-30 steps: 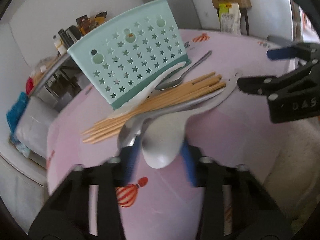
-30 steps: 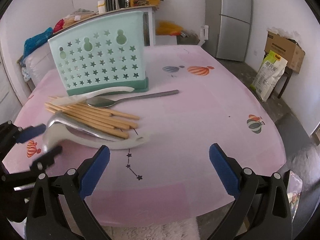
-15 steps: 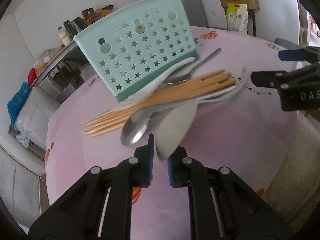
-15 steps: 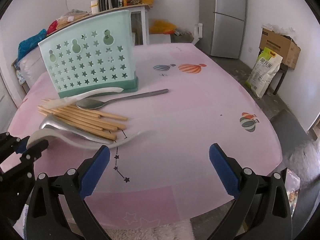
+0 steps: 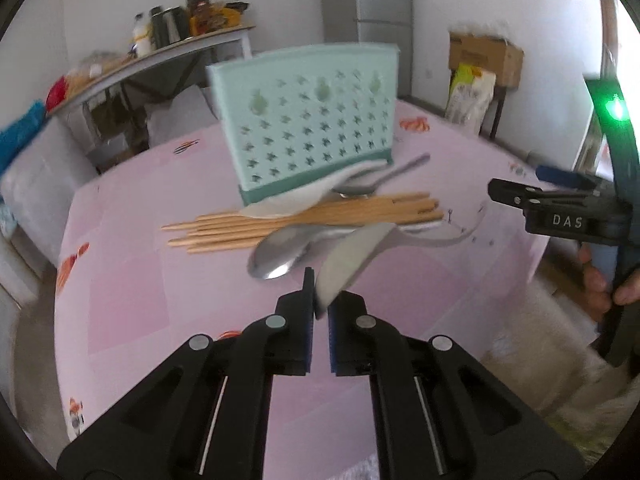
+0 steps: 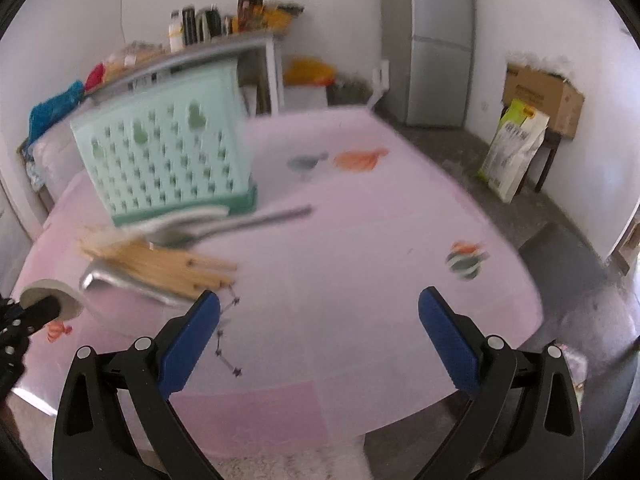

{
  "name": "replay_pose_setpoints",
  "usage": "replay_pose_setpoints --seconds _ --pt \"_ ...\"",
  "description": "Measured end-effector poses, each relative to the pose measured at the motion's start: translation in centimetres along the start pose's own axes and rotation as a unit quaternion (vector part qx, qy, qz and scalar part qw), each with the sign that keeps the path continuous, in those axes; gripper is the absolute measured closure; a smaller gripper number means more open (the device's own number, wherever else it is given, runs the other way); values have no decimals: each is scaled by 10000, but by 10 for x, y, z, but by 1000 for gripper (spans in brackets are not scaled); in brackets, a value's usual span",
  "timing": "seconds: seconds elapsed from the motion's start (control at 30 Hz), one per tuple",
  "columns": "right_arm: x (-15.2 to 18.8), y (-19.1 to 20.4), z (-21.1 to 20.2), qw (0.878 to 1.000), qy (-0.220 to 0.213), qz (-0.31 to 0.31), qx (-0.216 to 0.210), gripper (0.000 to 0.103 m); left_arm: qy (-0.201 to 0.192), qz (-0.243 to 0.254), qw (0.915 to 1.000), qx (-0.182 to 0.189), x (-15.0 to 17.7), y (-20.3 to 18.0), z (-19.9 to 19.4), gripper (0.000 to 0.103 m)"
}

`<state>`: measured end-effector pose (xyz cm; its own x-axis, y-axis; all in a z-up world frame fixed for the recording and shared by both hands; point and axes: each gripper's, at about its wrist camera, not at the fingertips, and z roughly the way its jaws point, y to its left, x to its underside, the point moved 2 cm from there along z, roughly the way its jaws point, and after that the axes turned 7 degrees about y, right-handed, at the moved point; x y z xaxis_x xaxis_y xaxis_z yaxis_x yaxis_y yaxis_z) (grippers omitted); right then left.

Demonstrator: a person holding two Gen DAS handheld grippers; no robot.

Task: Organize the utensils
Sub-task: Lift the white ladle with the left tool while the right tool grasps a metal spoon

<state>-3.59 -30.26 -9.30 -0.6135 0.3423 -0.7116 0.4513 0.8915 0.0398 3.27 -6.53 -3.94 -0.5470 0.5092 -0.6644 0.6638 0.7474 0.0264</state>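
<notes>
Jaws: left gripper (image 5: 319, 312) clamped on white spoon (image 5: 352, 258) bowel; handle points away-right | right gripper (image 6: 320, 322) jaws apart

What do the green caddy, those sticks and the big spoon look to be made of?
Caddy: likely plastic, matte mint, with moulded star cut-outs. Chopsticks: probably bamboo or wood, pale tan, dull finish. Big spoon: metal, grey, with shiny reflections in its bowl. White spoon in the left gripper: smooth, plastic or ceramic; hard to tell.
</notes>
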Motion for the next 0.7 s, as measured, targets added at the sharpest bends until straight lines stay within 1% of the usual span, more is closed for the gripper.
replay_pose_setpoints --seconds 0.1,0.17,0.23,0.27,0.3,0.37,0.4,0.43,0.47,0.5,0.53,0.57,0.6,0.63,0.67,0.7 --pt "-8 -8 -13 9993 -349 81 105 6 -145 -380 9992 -3 1 24 -26 99" --pt "-17 -13 -24 9975 -666 197 141 6 -278 -646 9975 -32 1 43 -44 99" --pt "-23 -12 -31 9959 -870 224 63 6 -489 -1029 9935 -56 0 68 -65 100" --pt "-24 -5 -31 9962 -868 105 -54 7 -572 -1186 9913 -86 0 78 -74 100" --pt "-25 2 -30 9965 -821 -27 -149 10 -668 -1375 9881 -142 -1 91 -82 100" --pt "-19 36 -21 9949 -598 -624 -511 15 -811 -1650 9826 -271 -4 108 -90 100" --pt "-17 50 -18 9929 -534 -872 -613 18 -837 -1731 9807 -344 -4 114 -91 100" --pt "-12 71 -13 9882 -442 -1285 -706 22 -857 -1802 9789 -444 -5 119 -91 100" --pt "-8 90 -8 9832 -362 -1642 -708 26 -879 -1864 9770 -555 -6 123 -91 100" --pt "-4 112 -2 9753 -278 -2069 -720 31 -892 -1918 9753 -633 -7 125 -90 100" --pt "-1 124 1 9698 -242 -2317 -724 34 -911 -1994 9732 -690 -8 128 -88 100" --pt "3 137 5 9632 -223 -2596 -658 36 -934 -2071 9713 -706 -8 131 -87 100" --pt "7 149 9 9563 -218 -2856 -578 42 -944 -2127 9701 -691 -8 132 -85 100" --pt "11 161 14 9472 -207 -3164 -482 47 -948 -2179 9691 -659 -8 133 -84 100" --pt "14 171 17 9389 -220 -3416 -353 49 -948 -2209 9686 -638 -6 135 -82 100" --pt "18 179 21 9305 -240 -3649 -212 53 -937 -2219 9684 -640 -7 136 -79 100"
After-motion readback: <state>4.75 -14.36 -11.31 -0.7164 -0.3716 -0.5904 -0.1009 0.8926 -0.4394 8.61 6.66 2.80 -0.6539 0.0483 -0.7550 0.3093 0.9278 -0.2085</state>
